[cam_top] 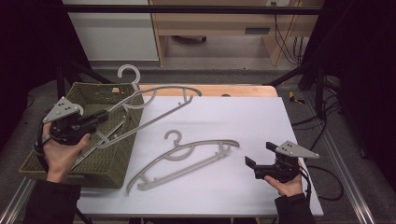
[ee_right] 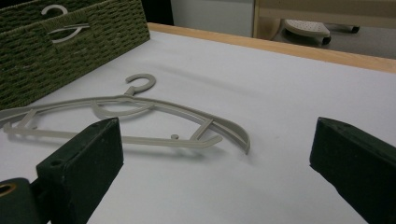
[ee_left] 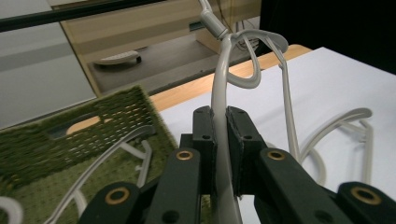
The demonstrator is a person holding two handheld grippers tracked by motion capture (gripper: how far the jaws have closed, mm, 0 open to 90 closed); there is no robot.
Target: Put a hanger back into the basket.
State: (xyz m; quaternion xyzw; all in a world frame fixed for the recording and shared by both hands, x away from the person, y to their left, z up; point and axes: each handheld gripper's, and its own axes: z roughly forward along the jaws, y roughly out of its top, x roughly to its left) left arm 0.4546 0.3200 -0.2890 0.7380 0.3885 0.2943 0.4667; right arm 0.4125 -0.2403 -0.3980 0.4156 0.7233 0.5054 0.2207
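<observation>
Take the green woven basket [cam_top: 56, 154] at the table's left edge as your landmark; your left gripper [cam_top: 105, 115] hangs over the basket's middle, its jaws clamped tight on the arm of a grey plastic hanger [cam_top: 154, 109]; the left gripper view shows the pads [ee_left: 205, 140] pressing that arm from both sides; the held hanger [ee_left: 224, 93] slants from inside the basket out over its right rim, hook raised above the basket's far corner; a second hanger [cam_top: 187, 156] lies flat on the white table [cam_top: 261, 121], just right of the basket; your right gripper [cam_top: 259, 154] sits well to the right of the basket, beyond that flat hanger, jaws spread wide with nothing between them.
</observation>
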